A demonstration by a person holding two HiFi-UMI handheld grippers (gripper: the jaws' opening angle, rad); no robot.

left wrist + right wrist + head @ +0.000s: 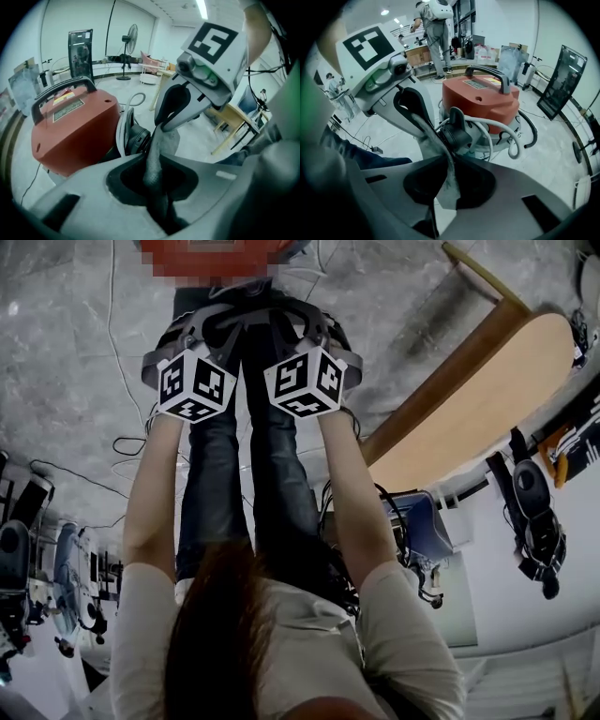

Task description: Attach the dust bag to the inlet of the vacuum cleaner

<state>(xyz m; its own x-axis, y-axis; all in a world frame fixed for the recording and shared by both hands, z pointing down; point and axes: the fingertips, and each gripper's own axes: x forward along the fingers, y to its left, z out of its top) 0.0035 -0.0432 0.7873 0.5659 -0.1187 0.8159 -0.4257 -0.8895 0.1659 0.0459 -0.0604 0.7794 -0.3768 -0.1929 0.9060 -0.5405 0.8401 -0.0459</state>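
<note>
From above, a person's two bare forearms reach out over a grey marbled floor [75, 334]. Each ends in a marker cube that hides the jaws beyond it.

The left gripper [157, 187] has its jaws closed on a strip of the dust bag [168, 140]. The bag is soft grey fabric with a fine weave, bunched here into a twisted band. The band runs lengthwise across to the right gripper [443, 187], whose jaws also pinch it. The rest of the bag and its opening cannot be made out.

Just beyond the cloth stands the vacuum cleaner [75, 126], a glossy red drum with a black arched handle [61, 91]. Its inlet [138, 140], a round black collar, faces the grippers. Whether the cloth touches the collar is unclear. From above, the machine is cut off and covered by mosaic.

At far right is a pale wooden table [487, 399].
</note>
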